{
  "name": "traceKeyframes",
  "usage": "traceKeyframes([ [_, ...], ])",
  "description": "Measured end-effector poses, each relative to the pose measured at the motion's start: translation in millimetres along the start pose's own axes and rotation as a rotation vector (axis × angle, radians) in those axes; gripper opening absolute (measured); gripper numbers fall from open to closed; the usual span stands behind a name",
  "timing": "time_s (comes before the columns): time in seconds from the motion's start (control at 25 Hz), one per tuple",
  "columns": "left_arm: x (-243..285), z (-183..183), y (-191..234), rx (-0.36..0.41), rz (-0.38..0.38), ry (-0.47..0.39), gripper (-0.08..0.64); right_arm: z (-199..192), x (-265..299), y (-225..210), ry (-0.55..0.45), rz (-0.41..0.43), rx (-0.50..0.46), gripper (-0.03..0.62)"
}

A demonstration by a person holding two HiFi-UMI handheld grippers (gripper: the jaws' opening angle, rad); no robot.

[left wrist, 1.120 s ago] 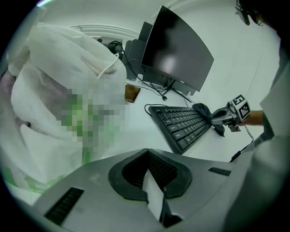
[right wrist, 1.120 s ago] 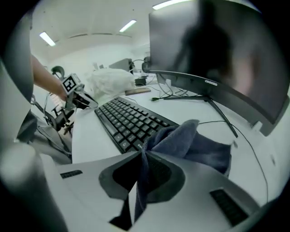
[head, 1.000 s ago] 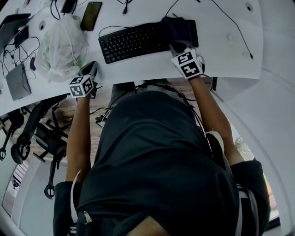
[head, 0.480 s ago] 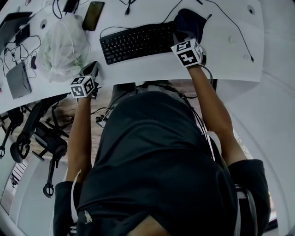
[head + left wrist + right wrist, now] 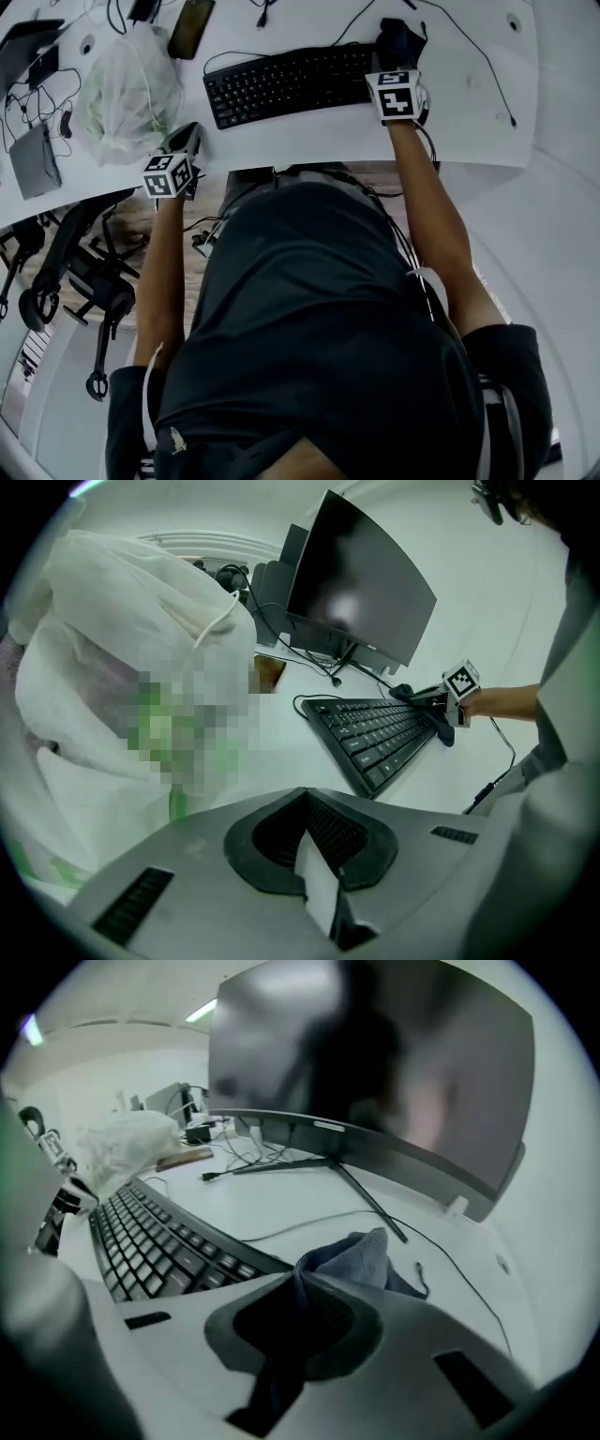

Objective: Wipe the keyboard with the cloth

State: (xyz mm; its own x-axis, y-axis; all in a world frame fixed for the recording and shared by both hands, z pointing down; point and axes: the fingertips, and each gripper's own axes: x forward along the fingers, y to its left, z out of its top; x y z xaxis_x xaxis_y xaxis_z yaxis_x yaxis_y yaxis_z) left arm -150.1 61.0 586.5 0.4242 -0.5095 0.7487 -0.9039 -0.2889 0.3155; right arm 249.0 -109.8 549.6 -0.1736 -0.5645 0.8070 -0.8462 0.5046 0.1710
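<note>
Right gripper [image 5: 397, 67]: jaws clamped together on a bunched dark cloth [image 5: 362, 1256], at the right end of the keyboard [image 5: 286, 82].
Right arm [image 5: 427, 206]: stretched forward, nearly straight, from the shoulder to the keyboard's right end; the gripper tilts steeply down.
Cloth: pinched at one fold, the rest lying on the table [image 5: 469, 112] just off the keyboard's right end.
Left gripper [image 5: 184, 152]: jaws together, nothing between them, near the table's front edge, well left of the keyboard and beside a plastic bag [image 5: 127, 94].
Left arm [image 5: 161, 272]: held close to the body, forearm pointing forward, gripper angled down.
Monitor [image 5: 394, 1082]: behind the keyboard.
</note>
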Motion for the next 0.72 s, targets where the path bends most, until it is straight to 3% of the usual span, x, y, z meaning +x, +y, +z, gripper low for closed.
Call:
traceKeyframes([
  [0.16, 1, 0, -1, -0.008, -0.014, 0.007, 0.005, 32, 6, 89, -0.054, 0.168, -0.151, 0.022],
  [0.32, 1, 1, -3, -0.010, -0.017, 0.008, 0.005, 37, 2, 105, -0.056, 0.275, -0.159, 0.021],
  [0.36, 1, 1, -3, -0.007, -0.019, 0.009, 0.005, 35, 0, 93, -0.051, 0.273, -0.133, 0.021],
  [0.52, 1, 2, -3, 0.033, -0.025, 0.011, 0.005, 15, -5, 31, 0.003, 0.124, -0.028, 0.022],
  [0.6, 0, 1, -3, 0.053, -0.024, 0.010, 0.005, 16, -3, 45, 0.009, 0.138, -0.010, 0.021],
  [0.72, 1, 1, -4, 0.064, -0.028, 0.012, 0.005, 34, 3, 103, -0.012, 0.220, -0.052, 0.023],
])
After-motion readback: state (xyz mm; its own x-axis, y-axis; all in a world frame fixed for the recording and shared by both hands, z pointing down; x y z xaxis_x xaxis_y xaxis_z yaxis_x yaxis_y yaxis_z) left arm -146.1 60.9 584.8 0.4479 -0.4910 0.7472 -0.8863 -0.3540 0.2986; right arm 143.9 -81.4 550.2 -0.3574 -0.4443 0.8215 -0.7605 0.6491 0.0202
